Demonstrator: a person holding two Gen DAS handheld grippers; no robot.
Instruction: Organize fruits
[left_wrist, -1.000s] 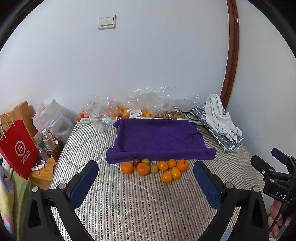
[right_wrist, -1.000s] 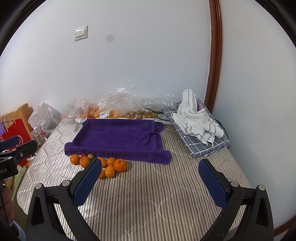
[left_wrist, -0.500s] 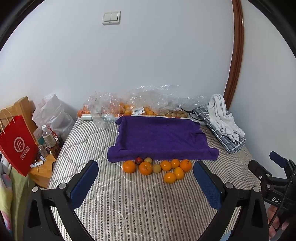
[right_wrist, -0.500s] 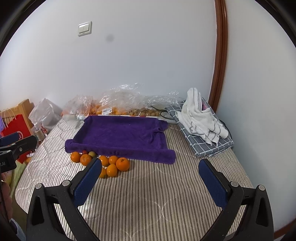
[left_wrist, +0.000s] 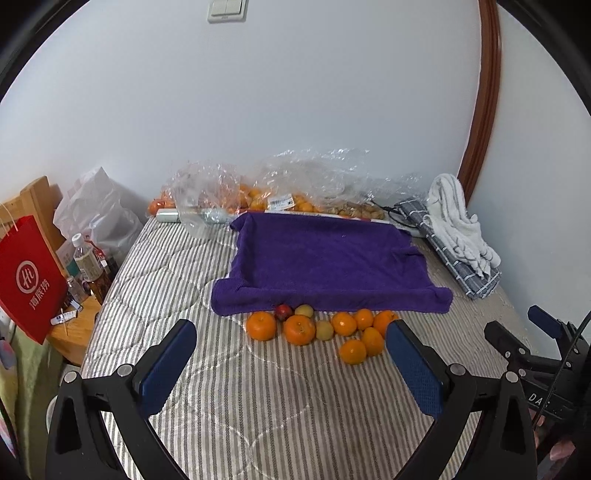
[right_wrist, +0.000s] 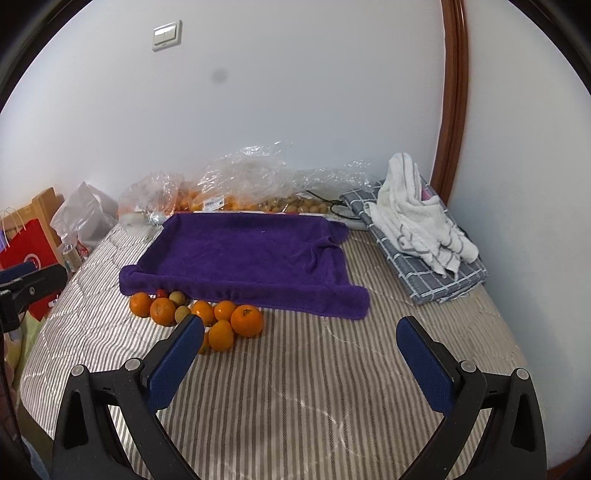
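While both tongs gape, fruits (left_wrist: 325, 330) ahead of left tongs (left_wrist: 291, 345) — left of right tongs (right_wrist: 301, 341).

Quilted striped bed cover (left_wrist: 258, 398), matt woven cloth with stitched curves; purple towel (left_wrist: 325, 258), soft napped terry over a tray shape; white towel (right_wrist: 417, 218), nubbly terry, on flat checked grey cloth (right_wrist: 432, 280). Oranges (left_wrist: 299, 329), dimpled peel with a faint sheen; clear plastic bags (left_wrist: 314, 177), crinkled and glossy; red paper bag (left_wrist: 27, 277), smooth and matt; bedside wood (left_wrist: 74, 332), plain and pale. Left gripper (left_wrist: 291, 354) and right gripper (right_wrist: 301, 354): black matt plastic frames, metal screws, blue textured pads (left_wrist: 417, 373).
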